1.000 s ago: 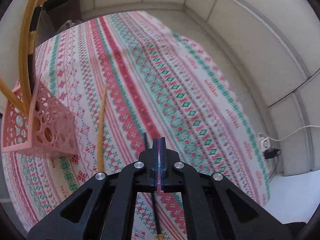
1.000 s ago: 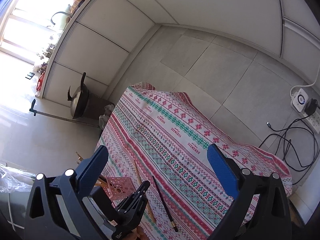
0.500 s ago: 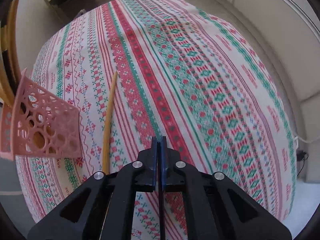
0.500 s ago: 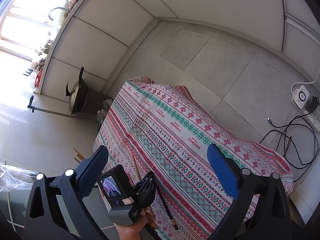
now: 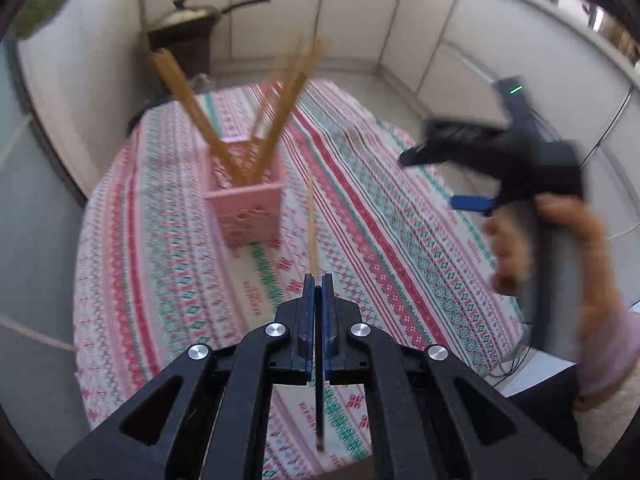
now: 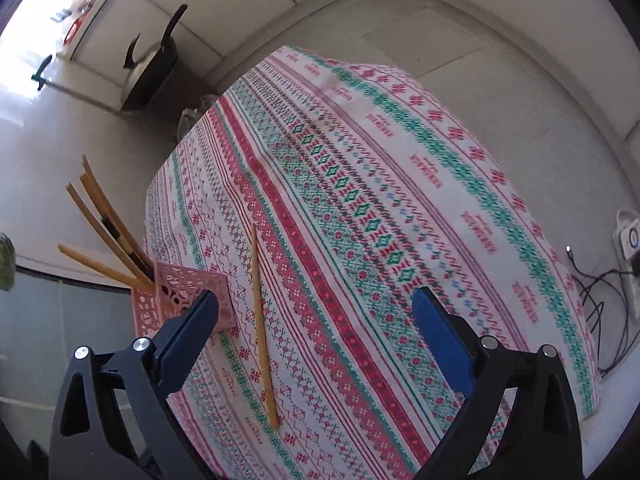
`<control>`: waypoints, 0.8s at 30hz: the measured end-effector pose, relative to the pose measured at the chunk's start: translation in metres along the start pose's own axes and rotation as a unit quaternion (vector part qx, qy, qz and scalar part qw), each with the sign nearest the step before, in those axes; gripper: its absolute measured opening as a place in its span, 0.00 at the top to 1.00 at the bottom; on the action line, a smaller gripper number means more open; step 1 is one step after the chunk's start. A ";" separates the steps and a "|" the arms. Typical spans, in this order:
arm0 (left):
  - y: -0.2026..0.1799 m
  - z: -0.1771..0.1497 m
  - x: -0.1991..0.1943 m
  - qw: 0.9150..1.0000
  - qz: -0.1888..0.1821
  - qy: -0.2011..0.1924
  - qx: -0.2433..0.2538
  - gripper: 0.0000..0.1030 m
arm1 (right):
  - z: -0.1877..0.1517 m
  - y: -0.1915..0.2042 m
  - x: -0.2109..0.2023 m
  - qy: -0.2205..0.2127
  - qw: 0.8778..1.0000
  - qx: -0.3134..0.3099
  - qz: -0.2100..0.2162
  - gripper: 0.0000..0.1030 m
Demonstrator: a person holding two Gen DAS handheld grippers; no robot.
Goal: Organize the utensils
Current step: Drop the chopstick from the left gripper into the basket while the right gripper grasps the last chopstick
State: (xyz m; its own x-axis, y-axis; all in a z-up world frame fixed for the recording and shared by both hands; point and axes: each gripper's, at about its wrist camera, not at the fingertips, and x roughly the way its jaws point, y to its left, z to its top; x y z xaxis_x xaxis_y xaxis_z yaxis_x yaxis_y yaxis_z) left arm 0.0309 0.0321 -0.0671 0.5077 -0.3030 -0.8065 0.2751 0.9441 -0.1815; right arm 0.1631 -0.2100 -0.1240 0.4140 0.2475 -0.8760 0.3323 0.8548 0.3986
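Left gripper (image 5: 317, 296): your jaws are closed on a dark chopstick (image 5: 319, 400), pinched near its upper end; the rest hangs down toward you under the jaws.
Right gripper (image 6: 316, 320): your jaws stand wide and are starting to close; nothing is between the pads.
Pink holder (image 5: 243, 200): stands on the patterned tablecloth (image 6: 400, 200), ahead and slightly left in the left wrist view, already bristling with wooden chopsticks (image 5: 276, 120) leaning both ways.
Loose wooden chopstick (image 6: 262, 328): lies flat on the cloth just beside the holder, between your right fingers in the right wrist view.
Step in hand: likely carrying the dark chopstick to the holder while the right gripper lines up on the loose one.
Delivery: bring the held chopstick over the open top, clear of the leaning sticks, tip it upright, then release.
Right pick: straddle the loose stick crosswise, near one end, pads low to the cloth.
Risk: snagging the cloth or knocking the light holder over.
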 end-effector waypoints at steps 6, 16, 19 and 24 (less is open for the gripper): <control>0.041 -0.004 -0.030 0.998 -0.014 -0.034 -0.041 0.98 | 0.004 0.033 0.059 0.026 0.999 -0.018 -0.010 0.32; 0.065 -0.003 -0.066 0.992 -0.066 -0.078 -0.073 0.98 | 0.020 0.065 0.122 0.015 0.995 -0.057 -0.082 0.37; 0.066 -0.002 -0.067 0.992 -0.066 -0.083 -0.069 0.98 | 0.023 0.079 0.132 0.005 0.988 -0.092 -0.127 0.41; 0.068 -0.003 -0.070 0.992 -0.060 -0.089 -0.073 0.98 | 0.024 0.074 0.128 -0.014 0.984 -0.110 -0.139 0.83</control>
State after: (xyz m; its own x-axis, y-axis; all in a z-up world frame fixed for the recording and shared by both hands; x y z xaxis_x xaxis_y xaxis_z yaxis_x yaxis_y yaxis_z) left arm 0.0121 0.1181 -0.0249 0.6182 -0.4194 -0.6647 0.2273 0.9050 -0.3597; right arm 0.2606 -0.1260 -0.1999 0.3572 -0.0205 -0.9338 0.2461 0.9665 0.0730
